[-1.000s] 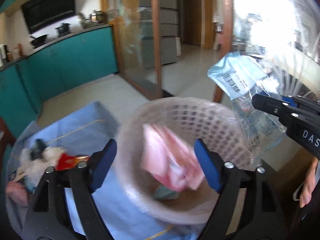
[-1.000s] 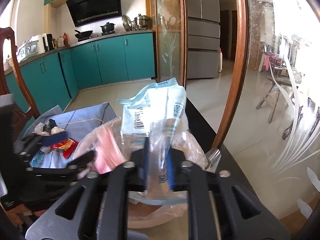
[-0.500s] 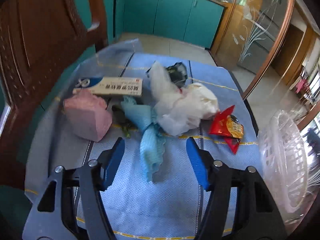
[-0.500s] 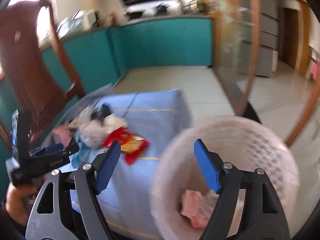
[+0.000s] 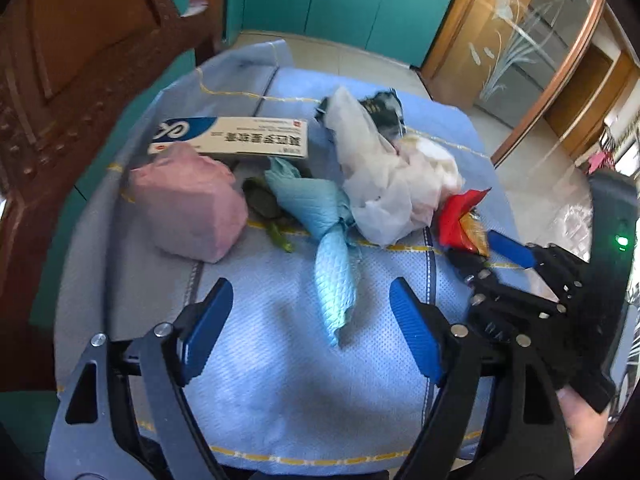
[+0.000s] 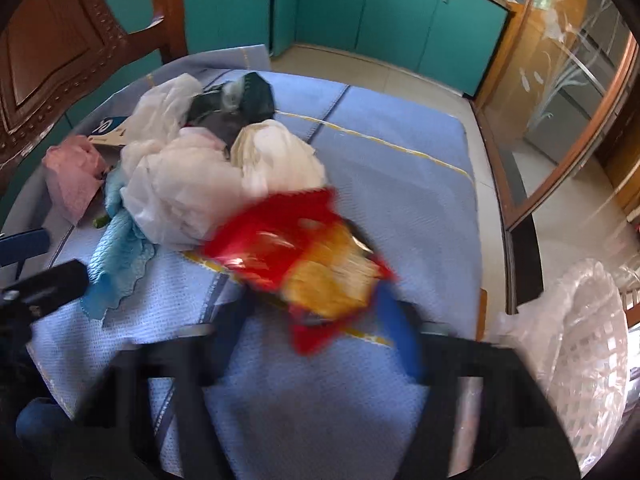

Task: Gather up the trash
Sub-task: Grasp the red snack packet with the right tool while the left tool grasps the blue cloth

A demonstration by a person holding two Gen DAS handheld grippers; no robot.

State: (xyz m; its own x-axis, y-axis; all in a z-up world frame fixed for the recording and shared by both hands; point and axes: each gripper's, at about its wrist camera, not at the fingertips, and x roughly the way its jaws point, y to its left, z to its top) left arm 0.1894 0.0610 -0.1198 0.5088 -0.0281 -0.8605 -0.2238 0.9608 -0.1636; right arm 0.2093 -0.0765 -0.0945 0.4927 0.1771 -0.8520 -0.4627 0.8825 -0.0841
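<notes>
Here right claw (image 6: pixel 320 320) closes around red snack wrapper (image 6: pixel 296 256); blue cloth (image 6: pixel 400 184) beyond lies bare.

Teal cabinets (image 5: pixel 348 4) are seen along the far wall beyond a pale tiled floor (image 6: pixel 404 72); a carved wooden chair (image 5: pixel 68 60) stands left, etched glass doors (image 6: pixel 568 80) right, daylight admitted.

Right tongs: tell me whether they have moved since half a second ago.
Yes. The right tongs swung from over the basket toward the trash pile, now straddling the red snack wrapper on the blue cloth. Their jaws have just been closing.
</notes>
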